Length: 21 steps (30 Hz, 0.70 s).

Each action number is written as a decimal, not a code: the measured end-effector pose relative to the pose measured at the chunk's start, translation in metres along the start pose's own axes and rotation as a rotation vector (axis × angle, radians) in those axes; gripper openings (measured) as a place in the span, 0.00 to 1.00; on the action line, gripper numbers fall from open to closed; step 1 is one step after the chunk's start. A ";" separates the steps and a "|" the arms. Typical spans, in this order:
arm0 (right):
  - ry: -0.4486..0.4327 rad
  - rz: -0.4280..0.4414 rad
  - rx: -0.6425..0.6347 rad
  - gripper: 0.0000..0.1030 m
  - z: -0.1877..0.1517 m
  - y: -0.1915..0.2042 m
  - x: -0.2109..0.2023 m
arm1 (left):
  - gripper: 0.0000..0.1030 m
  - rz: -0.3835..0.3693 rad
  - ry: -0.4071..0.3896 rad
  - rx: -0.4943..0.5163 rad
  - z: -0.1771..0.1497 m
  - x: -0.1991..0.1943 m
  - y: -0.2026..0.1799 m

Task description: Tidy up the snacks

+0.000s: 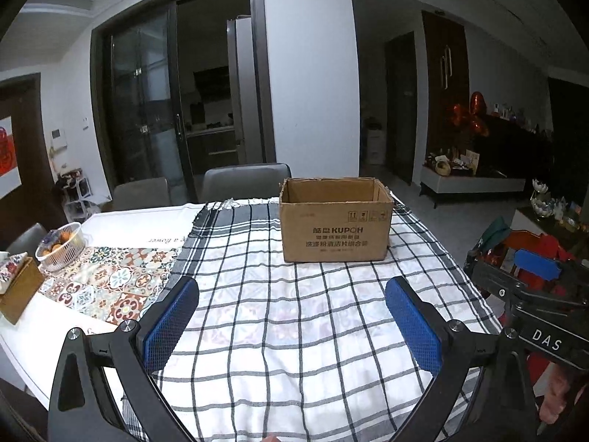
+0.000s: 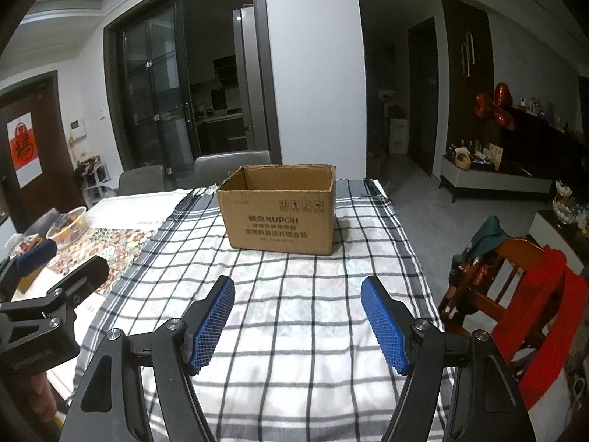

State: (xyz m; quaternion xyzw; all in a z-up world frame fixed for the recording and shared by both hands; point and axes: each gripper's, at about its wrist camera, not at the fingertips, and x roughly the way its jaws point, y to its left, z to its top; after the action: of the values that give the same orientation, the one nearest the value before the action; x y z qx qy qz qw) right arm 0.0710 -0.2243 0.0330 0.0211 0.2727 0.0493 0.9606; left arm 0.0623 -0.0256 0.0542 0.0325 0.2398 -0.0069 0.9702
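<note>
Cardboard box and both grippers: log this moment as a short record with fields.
box: open-topped cardboard box standing upright on the checked cloth, printed side toward the cameras
box contents: nothing visible inside; its floor is hidden
left gripper: open, nothing between the blue pads, short of the box
right gripper: open, nothing between the pads, short of the box
snacks: none visible on the cloth
to the left: white basket with round orange items on the patterned runner
to the right: wooden chair with red fabric
</note>
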 end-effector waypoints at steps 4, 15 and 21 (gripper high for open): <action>-0.002 0.000 -0.003 0.70 -0.002 0.001 -0.004 | 1.00 -0.010 0.002 -0.007 -0.001 -0.003 -0.001; -0.008 0.017 -0.003 0.70 -0.002 0.001 -0.007 | 1.00 -0.010 -0.010 -0.009 -0.001 -0.007 0.002; -0.008 0.018 -0.002 0.70 -0.002 0.001 -0.007 | 1.00 -0.012 -0.007 -0.011 0.001 -0.008 0.003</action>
State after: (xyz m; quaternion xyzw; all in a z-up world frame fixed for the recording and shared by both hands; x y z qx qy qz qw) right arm 0.0637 -0.2240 0.0350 0.0229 0.2686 0.0583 0.9612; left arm 0.0555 -0.0228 0.0587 0.0255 0.2369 -0.0117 0.9711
